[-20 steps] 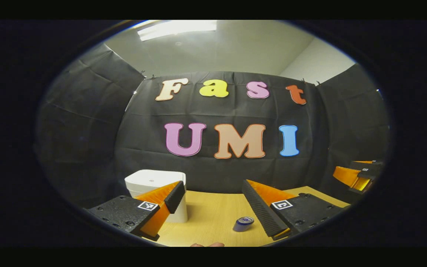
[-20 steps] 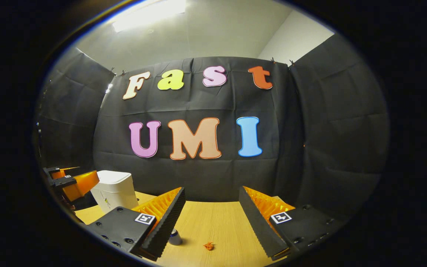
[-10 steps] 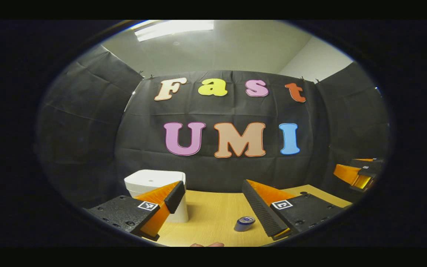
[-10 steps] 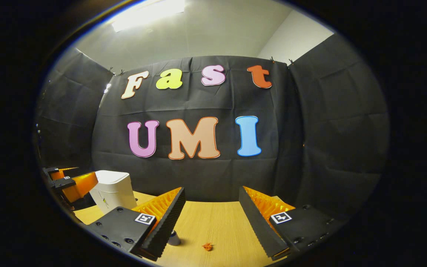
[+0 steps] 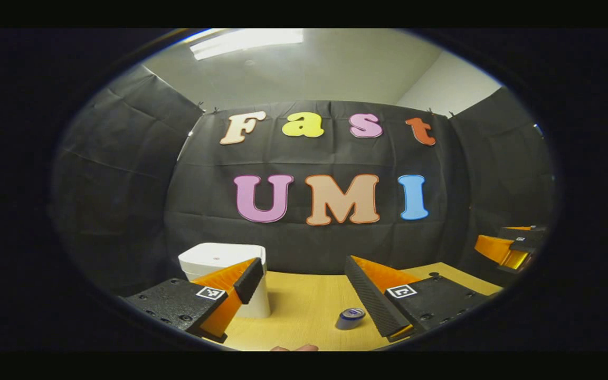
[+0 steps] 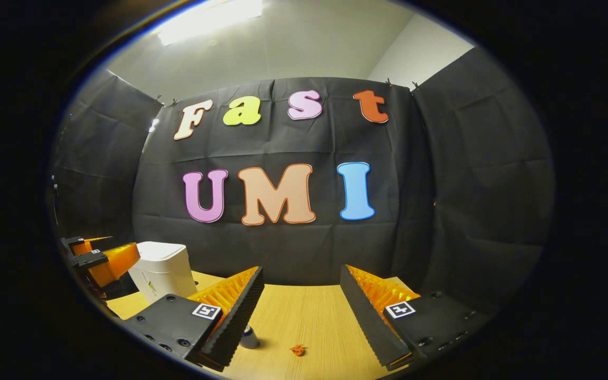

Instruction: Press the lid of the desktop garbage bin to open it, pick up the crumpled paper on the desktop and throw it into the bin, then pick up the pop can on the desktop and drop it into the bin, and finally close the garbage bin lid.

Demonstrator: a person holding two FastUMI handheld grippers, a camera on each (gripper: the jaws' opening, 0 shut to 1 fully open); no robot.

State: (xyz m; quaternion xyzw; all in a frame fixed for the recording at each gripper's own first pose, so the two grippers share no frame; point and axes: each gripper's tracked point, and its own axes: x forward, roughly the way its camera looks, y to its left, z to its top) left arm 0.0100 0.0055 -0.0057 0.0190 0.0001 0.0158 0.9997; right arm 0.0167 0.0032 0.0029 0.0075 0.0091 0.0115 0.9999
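- The garbage bin [image 5: 223,259] stands at the far left of the counter [image 5: 304,301], upright, with its lid [image 6: 159,249] shut flat; judging by that, the first step, pressing the lid, is not yet done.
- The left hand-held gripper [image 5: 298,287] hangs just in front of the bin with its jaws spread wide and nothing between them. In the left gripper view its left finger overlaps the bin's front, so the lid lies ahead and a little to the left of the gap. In the right gripper view this same tool sits just beside the bin's left side.
- The left one is clearly the nearer to the lid, so the press probably falls to it: forward, left, then down onto the top.
- The pop can [image 5: 350,318] lies on its side near the counter's middle, one round end towards the left camera, close by the left tool's right finger.
- The crumpled paper [image 6: 297,350], small and orange, lies right of the can on bare counter.
- The right hand-held gripper [image 6: 301,306] hovers over that stretch, jaws wide apart and empty, the paper low between its fingers, the bin well off to its left.
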